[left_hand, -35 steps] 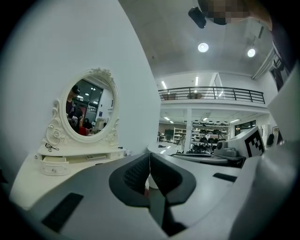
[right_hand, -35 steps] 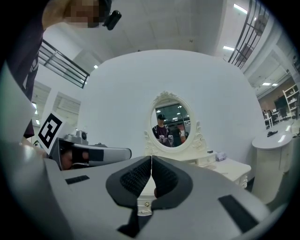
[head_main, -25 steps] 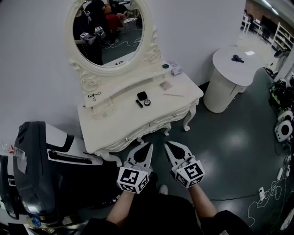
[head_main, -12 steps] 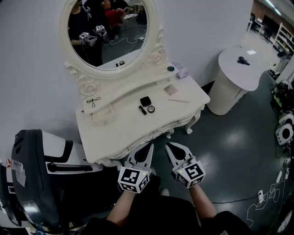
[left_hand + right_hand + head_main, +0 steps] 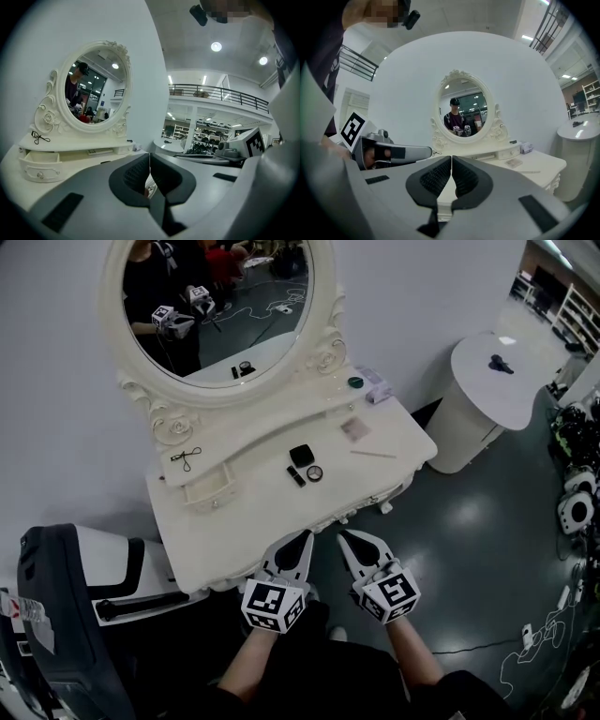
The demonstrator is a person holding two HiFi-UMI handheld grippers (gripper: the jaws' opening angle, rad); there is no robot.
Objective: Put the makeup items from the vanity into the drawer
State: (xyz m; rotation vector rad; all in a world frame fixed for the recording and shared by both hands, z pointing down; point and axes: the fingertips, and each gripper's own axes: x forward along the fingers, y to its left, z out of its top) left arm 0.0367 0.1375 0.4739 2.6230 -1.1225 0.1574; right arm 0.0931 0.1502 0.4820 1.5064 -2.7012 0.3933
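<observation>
1. Tool state: the left tool (image 5: 306, 538) and the right tool (image 5: 343, 536) are both clenched. Each gripper view shows the ribbed pads pressed together with nothing between them.
2. Tool position: both tools sit side by side just off the front edge of the cream-white carved vanity bench (image 5: 253, 521) and do not touch it.
3. Change: over the last second the bench and its oval framed mirror (image 5: 220, 306) have grown larger in the head view and slid down toward the tools. The tools have stayed clenched and paired. This reads as an approach; no item has left its place.
4. Task items, bench top centre: a black square compact (image 5: 301, 455), a short black lipstick tube (image 5: 296, 476) and a small round pot (image 5: 315, 473) lie close together.
5. Task items, bench top right: a thin pale stick (image 5: 373, 454) lies near a flat pink-beige pad (image 5: 355, 429).
6. Task items, raised shelf: a green-capped jar (image 5: 355, 382) stands beside a pale lilac packet (image 5: 378, 385) at the right. A black wire eyelash curler (image 5: 186, 458) lies at the left.
7. Destination: the small cream drawer (image 5: 208, 491) under the shelf's left end appears pulled out. No makeup item is seen in it.
8. Meaning for the task: transfer has not begun. One tool must be released before any grasp, and the centre cluster lies nearest.
</observation>
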